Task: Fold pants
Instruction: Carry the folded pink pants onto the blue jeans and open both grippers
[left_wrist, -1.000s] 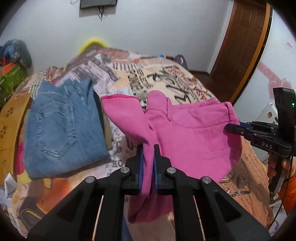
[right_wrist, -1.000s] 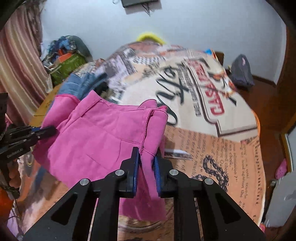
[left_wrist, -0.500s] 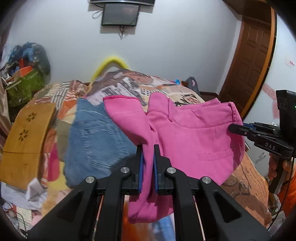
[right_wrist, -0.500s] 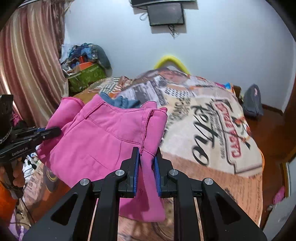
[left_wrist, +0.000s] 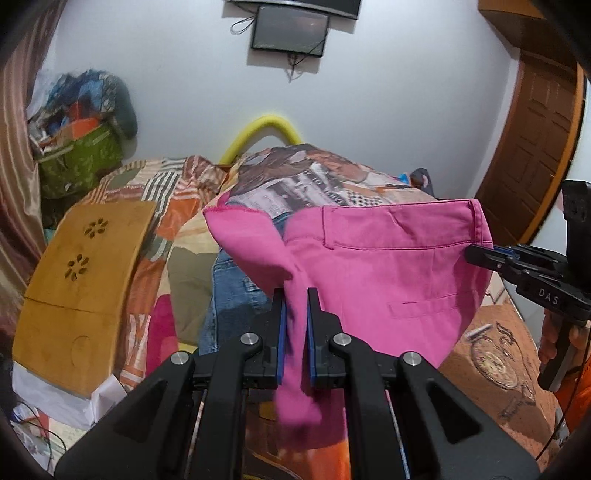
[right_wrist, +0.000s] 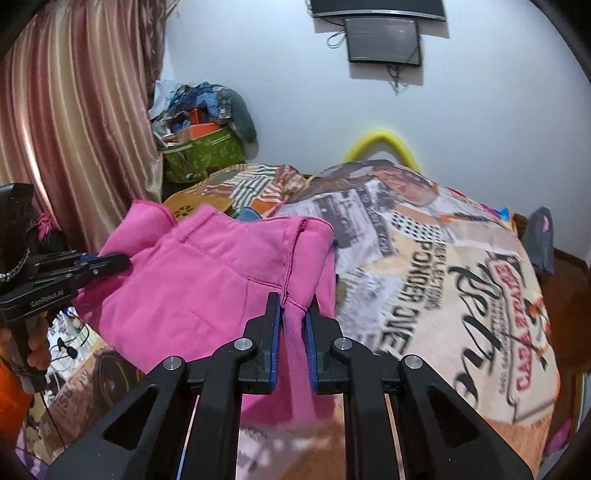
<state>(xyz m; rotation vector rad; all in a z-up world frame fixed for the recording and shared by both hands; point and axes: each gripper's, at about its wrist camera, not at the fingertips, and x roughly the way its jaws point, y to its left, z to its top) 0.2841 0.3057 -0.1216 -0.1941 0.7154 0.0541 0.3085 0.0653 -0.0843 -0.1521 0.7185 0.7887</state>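
On the right claw (left_wrist: 476, 254), gripping pink pants (left_wrist: 388, 273), "DAS" reads.

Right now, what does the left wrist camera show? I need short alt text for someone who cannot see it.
The left gripper is shut on a bunched fold of pink pants, held up above a bed with a printed bedspread. The right gripper pinches the pants' other edge, and blue jeans lie underneath.

Folded jeans (left_wrist: 236, 291) lie on the printed bedspread (right_wrist: 424, 258) beside a wooden board (left_wrist: 81, 280).
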